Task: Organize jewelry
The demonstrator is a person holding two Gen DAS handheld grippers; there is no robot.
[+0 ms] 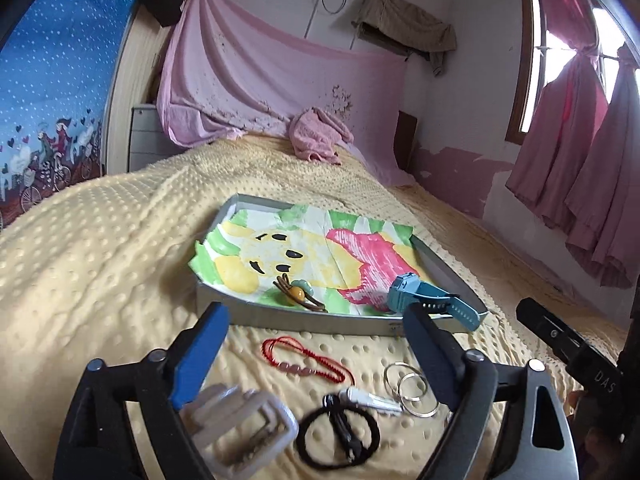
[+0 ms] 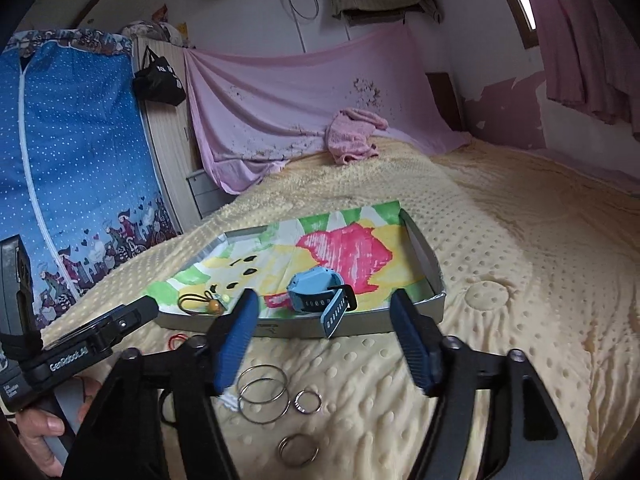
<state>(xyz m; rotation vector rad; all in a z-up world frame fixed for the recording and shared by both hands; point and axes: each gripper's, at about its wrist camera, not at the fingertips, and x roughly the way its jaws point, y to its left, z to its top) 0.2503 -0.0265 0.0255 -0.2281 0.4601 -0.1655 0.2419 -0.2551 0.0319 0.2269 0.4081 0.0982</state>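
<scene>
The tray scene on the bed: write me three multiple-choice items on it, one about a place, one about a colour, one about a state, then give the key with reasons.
1. Where does the blue watch lie?
A. In the tray, strap over its front rim
B. On the blanket beside the rings
C. Between the right gripper's fingers

2. What colour is the beaded cord on the blanket?
A. Green
B. Red
C. White

3. How does the right gripper stand?
A. Shut on a ring
B. Shut, empty
C. Open, empty

Key: 1 A, the watch rests on the tray's painted paper with its strap hanging over the rim. 2 B, the cord is red with pink beads. 3 C, its fingers are spread with nothing between them.
</scene>
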